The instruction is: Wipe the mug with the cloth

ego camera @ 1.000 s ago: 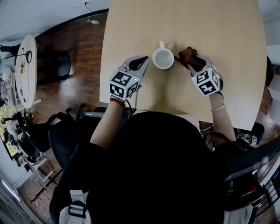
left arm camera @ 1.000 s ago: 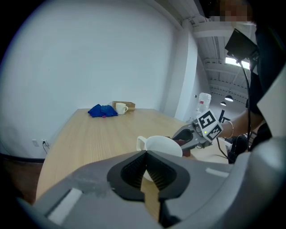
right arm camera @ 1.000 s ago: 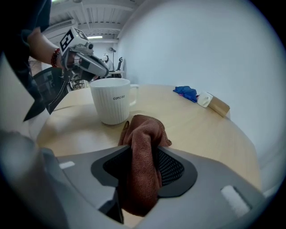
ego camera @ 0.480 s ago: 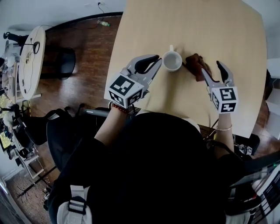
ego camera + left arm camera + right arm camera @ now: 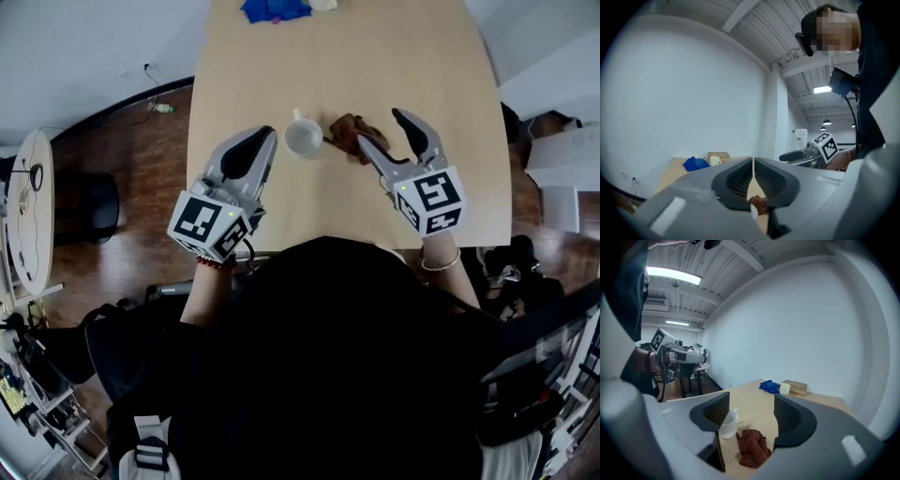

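Note:
A white mug stands on the light wooden table, handle pointing away from me. Just to its right lies a crumpled brown cloth. My left gripper hovers to the mug's left, apart from it. Its jaws are closing, almost together, with nothing between them. My right gripper is held above the cloth's right side, wide open and empty. In the right gripper view the mug and the cloth lie below and between the spread jaws.
At the table's far end lie a blue cloth, a cream cup and a small cardboard box. The table's left edge drops to a dark wood floor. A round side table stands far left.
The right gripper has let go of the brown cloth, opened wide and lifted off it. The left gripper has pulled back from the mug. The cloth now lies loose beside the mug.

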Motion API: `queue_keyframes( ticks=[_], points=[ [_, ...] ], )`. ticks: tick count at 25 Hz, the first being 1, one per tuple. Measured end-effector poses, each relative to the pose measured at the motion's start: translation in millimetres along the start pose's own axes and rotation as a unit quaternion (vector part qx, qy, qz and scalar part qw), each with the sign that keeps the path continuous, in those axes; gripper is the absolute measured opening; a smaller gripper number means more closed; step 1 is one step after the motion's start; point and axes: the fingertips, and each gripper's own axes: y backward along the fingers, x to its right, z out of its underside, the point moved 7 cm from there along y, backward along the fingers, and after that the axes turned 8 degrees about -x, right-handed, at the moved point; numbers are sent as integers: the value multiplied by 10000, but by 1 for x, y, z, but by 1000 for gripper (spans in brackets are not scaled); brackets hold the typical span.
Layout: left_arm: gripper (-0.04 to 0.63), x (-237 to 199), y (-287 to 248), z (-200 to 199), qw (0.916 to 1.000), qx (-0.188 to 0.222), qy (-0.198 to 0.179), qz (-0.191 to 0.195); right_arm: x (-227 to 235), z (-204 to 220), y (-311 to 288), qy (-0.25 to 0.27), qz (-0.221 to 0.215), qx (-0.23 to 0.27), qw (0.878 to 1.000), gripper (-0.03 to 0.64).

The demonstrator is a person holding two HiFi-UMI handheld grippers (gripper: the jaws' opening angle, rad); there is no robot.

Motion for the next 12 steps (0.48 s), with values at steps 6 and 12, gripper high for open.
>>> queue_keyframes(
  ticks=[6, 12],
  points=[
    [6, -18, 27, 2, 9997, -86, 46, -211, 18, 13, 22, -326, 343, -30, 9989, 295],
    [6, -23, 35, 4, 9987, 70, 247, -436, 26, 22, 38, -258, 615, -231, 9975, 293]
  ],
)
